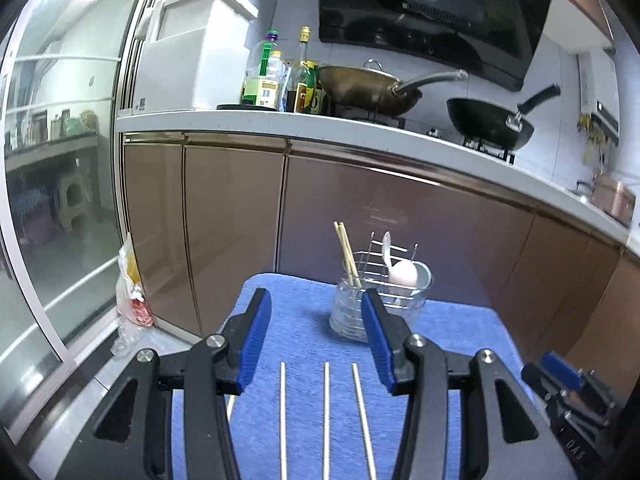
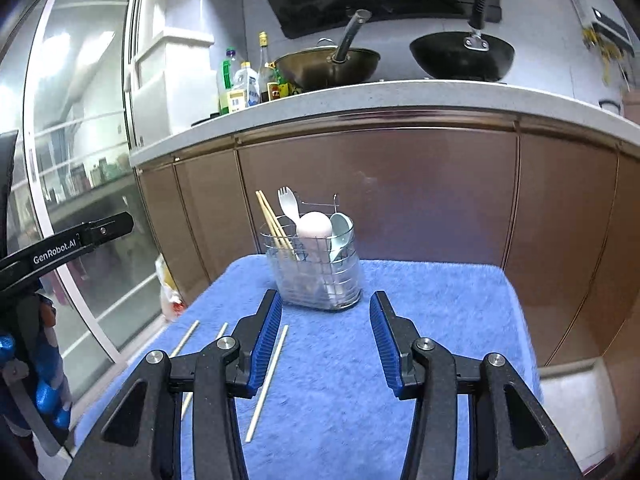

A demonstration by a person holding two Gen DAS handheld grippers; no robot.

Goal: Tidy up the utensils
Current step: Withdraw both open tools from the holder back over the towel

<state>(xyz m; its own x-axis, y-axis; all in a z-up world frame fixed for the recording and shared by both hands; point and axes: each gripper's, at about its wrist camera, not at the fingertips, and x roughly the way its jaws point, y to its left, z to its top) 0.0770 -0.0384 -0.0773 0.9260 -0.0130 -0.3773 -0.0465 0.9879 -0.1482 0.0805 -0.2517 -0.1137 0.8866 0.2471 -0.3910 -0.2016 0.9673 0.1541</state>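
Three loose chopsticks lie side by side on the blue towel, and a fourth peeks out under the left finger. My left gripper hovers over them, open, with nothing between its pads. Beyond it stands a clear utensil holder with a pair of chopsticks in it. In the right wrist view the holder also contains a spork, a white spoon and a pale blue spoon. My right gripper is open and empty just short of the holder, with one chopstick beside its left finger.
Brown cabinet doors rise right behind the towel-covered surface. The counter above carries bottles, a wok and a black pan. A glass sliding door and a plastic bag on the floor are to the left.
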